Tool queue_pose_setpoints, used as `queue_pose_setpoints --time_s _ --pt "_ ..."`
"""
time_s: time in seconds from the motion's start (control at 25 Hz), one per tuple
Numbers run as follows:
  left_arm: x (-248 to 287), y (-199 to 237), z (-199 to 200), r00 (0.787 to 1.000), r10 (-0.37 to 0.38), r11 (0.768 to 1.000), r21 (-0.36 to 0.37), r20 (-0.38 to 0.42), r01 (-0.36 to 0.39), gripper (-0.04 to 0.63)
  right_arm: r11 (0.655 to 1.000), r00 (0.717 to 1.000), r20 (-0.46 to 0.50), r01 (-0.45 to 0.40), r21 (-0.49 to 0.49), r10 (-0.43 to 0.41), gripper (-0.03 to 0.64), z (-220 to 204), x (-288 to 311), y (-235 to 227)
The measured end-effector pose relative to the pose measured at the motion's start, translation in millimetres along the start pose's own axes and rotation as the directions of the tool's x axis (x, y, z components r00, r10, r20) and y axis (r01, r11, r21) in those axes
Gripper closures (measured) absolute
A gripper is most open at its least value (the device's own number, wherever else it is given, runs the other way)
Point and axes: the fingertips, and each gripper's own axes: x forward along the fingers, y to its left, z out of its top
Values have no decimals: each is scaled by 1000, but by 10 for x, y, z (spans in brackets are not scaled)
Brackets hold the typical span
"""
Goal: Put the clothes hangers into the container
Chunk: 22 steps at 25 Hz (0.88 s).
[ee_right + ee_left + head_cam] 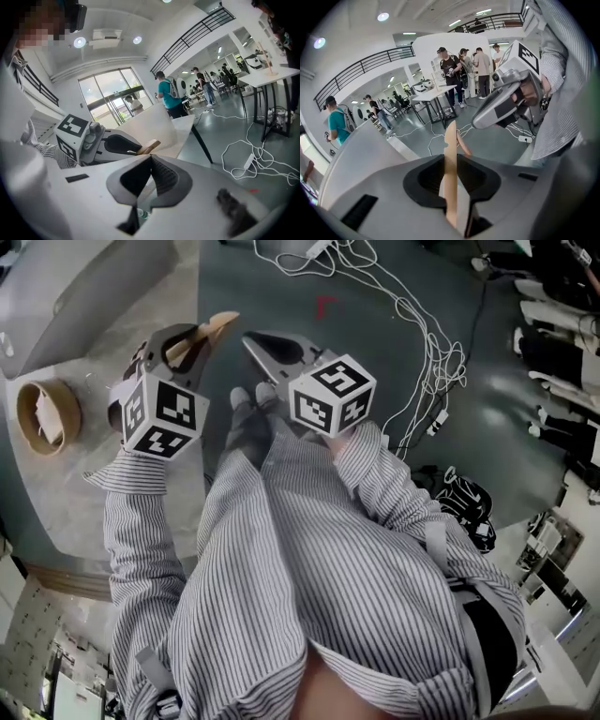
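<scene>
The left tongs (190, 345) pinch the wooden hanger (450, 140) thinly, above the tabletop (47, 495) (right tongs (149, 161) pressed together, empty), so it may swivel or slip before reaching the round container (47, 415).

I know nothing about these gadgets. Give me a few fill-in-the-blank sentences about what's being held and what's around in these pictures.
1. The left hand-held gripper is shut on a ____ clothes hanger.
2. The right hand-held gripper has its jaws together and holds ____.
3. The shirt in the head view has a ____ pattern.
4. White ____ lie tangled on the floor.

Missing words: wooden; nothing; striped; cables.
</scene>
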Motion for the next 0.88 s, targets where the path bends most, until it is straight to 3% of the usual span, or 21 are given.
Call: queue_pose_setpoints --time_s 0.44,0.72,0.88 --pt "-464 364 228 983 172 984 -64 72 -167 506 985 996 39 -70 -160 77 603 490 38 329" --pt "-904 652 223 946 292 947 -182 139 -265 506 964 990 54 -116 -239 132 603 736 109 631" --pt "-1184 834 252 913 367 913 -255 178 -317 506 948 985 56 -142 -286 164 603 876 161 837"
